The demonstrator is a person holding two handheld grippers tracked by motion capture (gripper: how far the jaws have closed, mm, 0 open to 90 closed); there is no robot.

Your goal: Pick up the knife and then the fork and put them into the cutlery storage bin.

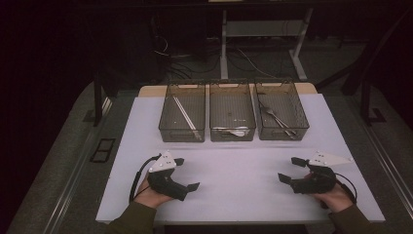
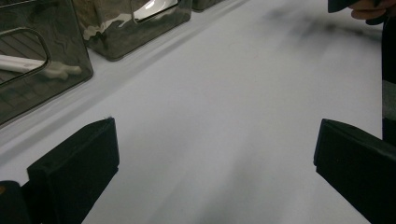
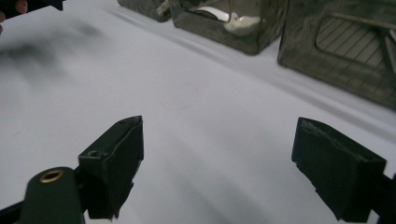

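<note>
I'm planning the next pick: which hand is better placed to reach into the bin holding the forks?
Right, probably. The right gripper rests open on the white table nearer the right-hand bin with the forks; the left gripper, also open, sits across the table.

matt white desk (image 1: 243, 195), three smoky see-through plastic bins (image 1: 232, 118) along its far side, shiny metal cutlery (image 1: 277, 119) inside, matt black tongs (image 1: 188, 173)
</note>
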